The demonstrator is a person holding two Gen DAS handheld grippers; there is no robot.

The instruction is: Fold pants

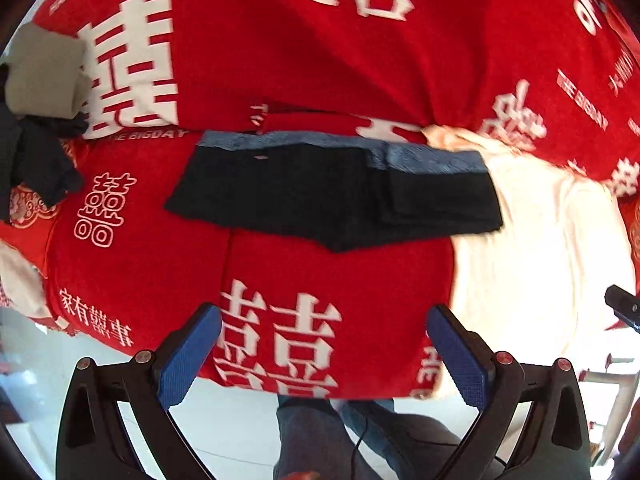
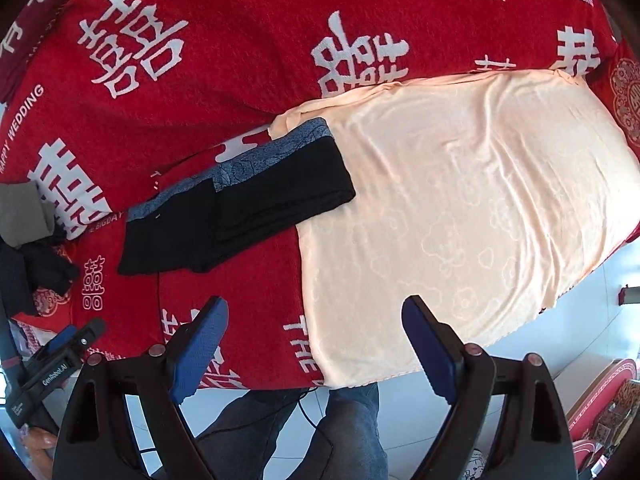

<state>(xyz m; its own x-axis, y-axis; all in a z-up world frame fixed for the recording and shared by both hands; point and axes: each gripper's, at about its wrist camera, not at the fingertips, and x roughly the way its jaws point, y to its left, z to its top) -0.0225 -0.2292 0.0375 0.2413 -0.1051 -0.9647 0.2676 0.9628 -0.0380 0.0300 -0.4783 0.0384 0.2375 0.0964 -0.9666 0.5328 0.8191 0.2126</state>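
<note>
The black pants (image 1: 332, 196) are lying folded into a compact rectangle on the red bedspread (image 1: 280, 60), with a blue patterned waistband (image 1: 432, 158) running along their far edge. In the left wrist view they are sitting at about twelve o'clock from the left tongs (image 1: 324, 354), well beyond the fingertips and touched by nothing. Their right end is overlapping the edge of a pale peach cloth (image 1: 540, 240), which is spreading out toward three o'clock.

The left tongs are hanging with their blue-padded fingers (image 1: 190, 356) wide apart and nothing between them, over the near edge of the bed. The right tongs (image 2: 316, 350) are likewise standing wide apart and empty, their blue pads (image 2: 200, 352) framing the seam where the red bedspread (image 2: 220, 40) is meeting the peach cloth (image 2: 480, 200). From the right wrist view the pants (image 2: 236, 216) are lying at about eleven o'clock, with the waistband (image 2: 272, 152) on their far side.

At nine o'clock in the left view a beige folded garment (image 1: 44, 72) and a crumpled dark garment (image 1: 36, 160) are resting on the bed, well apart from the pants. Below both tongs, a person's jeans-clad legs (image 2: 352, 432) are showing against a pale floor (image 2: 600, 320). The left tongs' black body (image 2: 60, 360) is poking into the right view at eight o'clock.
</note>
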